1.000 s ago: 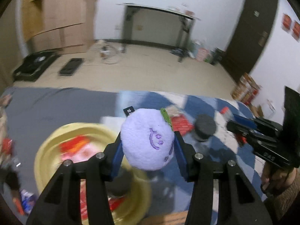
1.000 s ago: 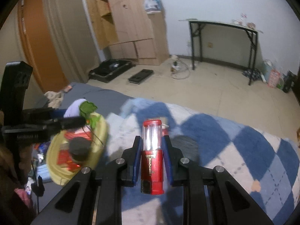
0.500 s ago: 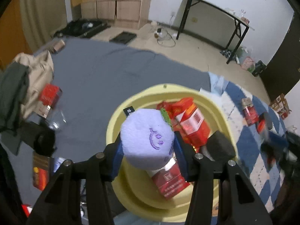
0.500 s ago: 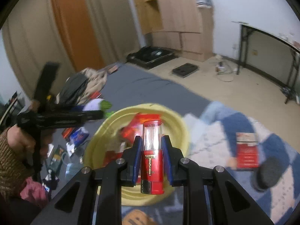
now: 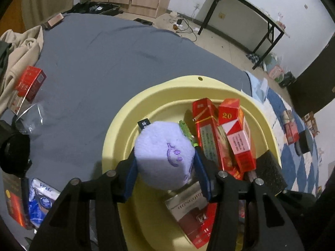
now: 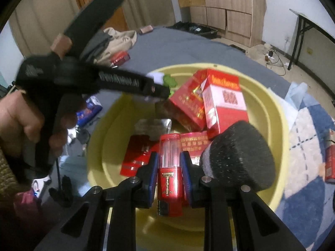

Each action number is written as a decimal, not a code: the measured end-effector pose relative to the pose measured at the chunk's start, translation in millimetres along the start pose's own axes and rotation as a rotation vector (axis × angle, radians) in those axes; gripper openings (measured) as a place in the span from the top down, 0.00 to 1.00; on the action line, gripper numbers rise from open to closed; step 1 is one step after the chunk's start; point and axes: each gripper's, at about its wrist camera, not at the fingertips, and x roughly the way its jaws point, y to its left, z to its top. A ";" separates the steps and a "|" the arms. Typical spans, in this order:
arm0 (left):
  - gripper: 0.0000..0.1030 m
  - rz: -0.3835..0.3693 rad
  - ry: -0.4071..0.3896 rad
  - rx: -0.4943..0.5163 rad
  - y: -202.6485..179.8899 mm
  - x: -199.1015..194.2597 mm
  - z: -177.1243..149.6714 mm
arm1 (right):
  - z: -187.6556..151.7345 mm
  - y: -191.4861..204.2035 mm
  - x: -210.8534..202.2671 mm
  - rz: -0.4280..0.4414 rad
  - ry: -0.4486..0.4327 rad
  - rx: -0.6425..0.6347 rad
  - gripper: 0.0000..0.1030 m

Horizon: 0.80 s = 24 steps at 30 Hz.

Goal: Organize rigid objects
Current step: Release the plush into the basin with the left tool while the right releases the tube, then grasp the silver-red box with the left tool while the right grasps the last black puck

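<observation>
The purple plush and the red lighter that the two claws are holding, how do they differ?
The purple plush is round, soft and pale with a stitched mark; the red lighter is slim, hard and glossy with a clear top. The plush fills the left claw, bulging past the pads; the lighter stands upright in the much narrower right claw. Both are gripped over the yellow basin.

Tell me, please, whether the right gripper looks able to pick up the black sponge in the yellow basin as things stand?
Probably not: the right gripper is shut on a red lighter, so its jaws are full, though the black sponge lies uncovered beside it in the yellow basin.
</observation>
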 end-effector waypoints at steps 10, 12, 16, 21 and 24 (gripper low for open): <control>0.23 0.030 0.008 -0.003 -3.4 -9.3 2.0 | 9.0 17.5 21.0 -0.039 -0.007 -0.047 0.64; 0.12 0.092 -0.024 0.016 -8.9 -22.1 4.9 | 8.5 25.3 11.5 -0.039 -0.029 -0.056 0.44; 0.00 0.107 -0.077 0.012 -29.0 -53.4 18.9 | 7.3 33.4 -23.7 -0.070 -0.114 -0.047 0.01; 0.00 0.054 -0.113 0.006 -88.5 -81.0 34.6 | -15.1 -4.8 -91.3 -0.128 -0.215 0.088 0.00; 0.00 -0.014 -0.100 0.008 -135.4 -86.3 40.0 | -39.9 -34.6 -132.4 -0.220 -0.254 0.130 0.00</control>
